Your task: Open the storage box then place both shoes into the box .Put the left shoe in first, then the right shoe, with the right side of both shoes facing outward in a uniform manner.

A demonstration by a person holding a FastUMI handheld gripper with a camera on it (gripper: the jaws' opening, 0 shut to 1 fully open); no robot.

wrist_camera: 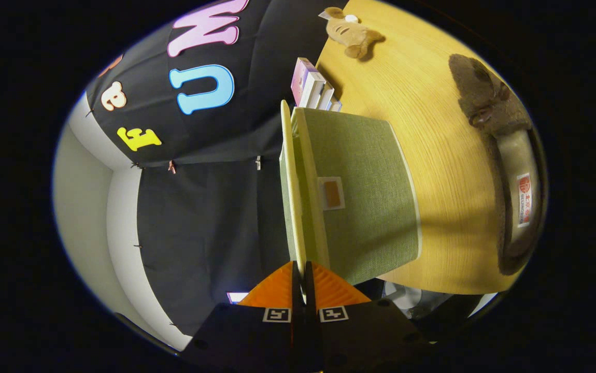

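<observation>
Gripper (303, 273) is pinched tight on the lid (292, 186) edge of the green box (365, 202). Box sits at the table (433, 129) edge.

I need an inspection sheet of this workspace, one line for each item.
Surface: wooden table, view rolled sideways.
Job's things: green fabric storage box; its lid pinched at the edge and slightly parted from the box. One brown fluffy shoe on the table beyond the box.
Clutter: plush toy; small cartons behind the box.
Gripper: gripper shut on the lid.
Cables: nothing seen.
Surroundings: black cloth wall.
</observation>
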